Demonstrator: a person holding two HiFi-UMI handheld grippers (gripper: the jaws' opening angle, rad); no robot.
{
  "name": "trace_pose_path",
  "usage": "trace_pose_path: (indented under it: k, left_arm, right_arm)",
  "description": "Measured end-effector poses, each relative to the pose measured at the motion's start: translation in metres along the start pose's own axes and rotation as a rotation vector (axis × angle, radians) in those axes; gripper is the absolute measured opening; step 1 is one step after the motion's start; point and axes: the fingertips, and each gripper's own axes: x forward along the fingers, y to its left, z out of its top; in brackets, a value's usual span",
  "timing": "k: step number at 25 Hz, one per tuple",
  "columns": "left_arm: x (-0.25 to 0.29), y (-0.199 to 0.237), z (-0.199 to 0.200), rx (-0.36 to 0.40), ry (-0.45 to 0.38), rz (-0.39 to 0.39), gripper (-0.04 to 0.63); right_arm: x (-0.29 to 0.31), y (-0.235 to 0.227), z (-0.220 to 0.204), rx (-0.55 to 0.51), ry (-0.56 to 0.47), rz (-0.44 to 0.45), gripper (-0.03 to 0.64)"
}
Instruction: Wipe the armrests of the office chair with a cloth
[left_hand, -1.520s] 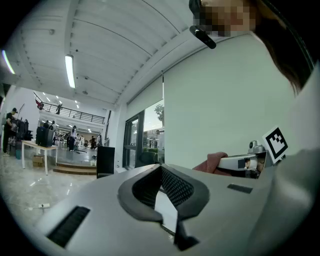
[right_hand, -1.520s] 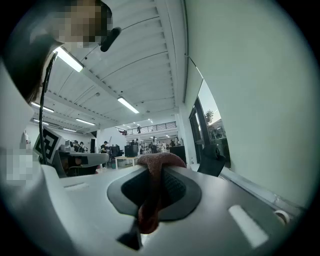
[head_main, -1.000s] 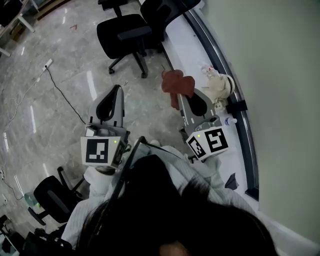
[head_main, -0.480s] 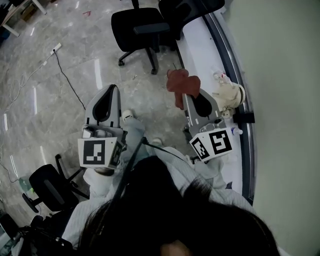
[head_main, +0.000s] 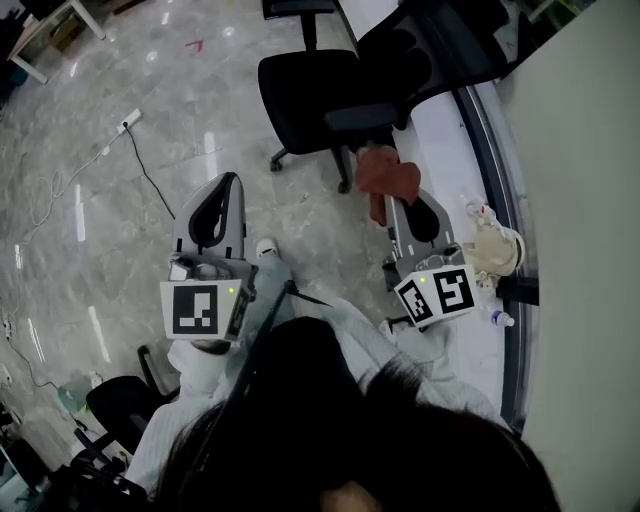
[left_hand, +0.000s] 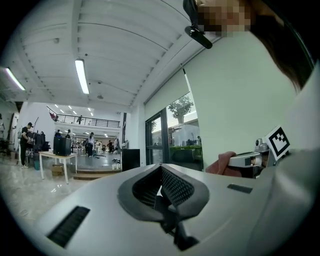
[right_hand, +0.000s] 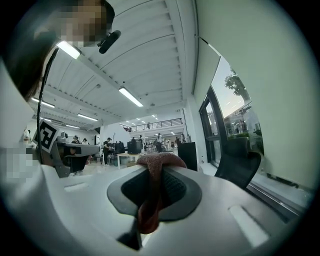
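Observation:
A black office chair (head_main: 325, 85) stands on the grey floor ahead, its near armrest (head_main: 362, 118) just beyond the cloth. My right gripper (head_main: 392, 200) is shut on a reddish-brown cloth (head_main: 388, 175), which hangs bunched from the jaw tips. In the right gripper view the cloth (right_hand: 156, 161) drapes between the closed jaws of the right gripper (right_hand: 152, 175), and the chair's back (right_hand: 239, 160) rises at the right. My left gripper (head_main: 228, 182) is held level over the floor, left of the chair. In its own view the left gripper (left_hand: 161, 182) is shut and empty.
A white ledge (head_main: 440, 130) runs along the window at the right, with a cream plush toy (head_main: 495, 250) and a small bottle (head_main: 497, 318) on it. A power strip (head_main: 127, 122) with its cable lies on the floor at left. Another black chair (head_main: 120, 400) stands at lower left.
Both grippers and the view have travelled toward the black chair, so the cloth now hangs close to its near armrest. The grip on the cloth is unchanged.

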Motion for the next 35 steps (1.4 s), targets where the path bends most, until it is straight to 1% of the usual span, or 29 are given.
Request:
trace_pose_path:
  k: [5,9,11,14,17,19,22,25,28,30,33,35]
  left_arm:
    - [0.055,0.095,0.009,0.017,0.031,-0.050,0.003]
    - [0.099,0.151,0.007,-0.006,0.063,-0.086,0.003]
    - [0.126,0.168,-0.002,-0.019,0.085,-0.105,0.003]
    - [0.171,0.186,-0.016,-0.030,0.104,-0.129,0.003]
    - [0.226,0.200,-0.019,-0.036,0.103,-0.157,0.003]
    - [0.267,0.205,-0.017,-0.026,0.106,-0.195,0.003]
    - [0.331,0.200,-0.011,-0.005,0.112,-0.286,0.003]
    - [0.391,0.179,-0.002,0.000,0.092,-0.382,0.003]
    - [0.439,0.137,0.012,-0.012,0.044,-0.493,0.003]
    - [0.464,0.101,0.017,-0.024,0.028,-0.578,0.003]
    - [0.487,0.057,0.008,-0.006,0.076,-0.689,0.004]
    - [0.499,0.033,0.005,0.001,0.085,-0.761,0.003]
  right_arm:
    - [0.110,0.013,0.012,0.024,-0.021,-0.050,0.025]
    - [0.184,0.028,0.016,0.016,0.009,-0.064,0.025]
    - [0.212,0.023,0.010,0.012,0.032,-0.079,0.025]
    - [0.248,0.002,-0.004,0.023,0.061,-0.105,0.025]
    - [0.282,-0.029,-0.015,0.038,0.077,-0.151,0.025]
    - [0.302,-0.055,-0.017,0.046,0.083,-0.197,0.025]
    - [0.322,-0.101,-0.012,0.049,0.080,-0.302,0.025]
    - [0.325,-0.145,-0.007,0.040,0.079,-0.412,0.025]
    - [0.309,-0.190,-0.010,0.047,0.090,-0.524,0.025]
    - [0.292,-0.218,-0.019,0.075,0.102,-0.600,0.025]
    - [0.266,-0.247,-0.038,0.135,0.119,-0.704,0.025]
    - [0.251,-0.260,-0.052,0.165,0.140,-0.771,0.025]
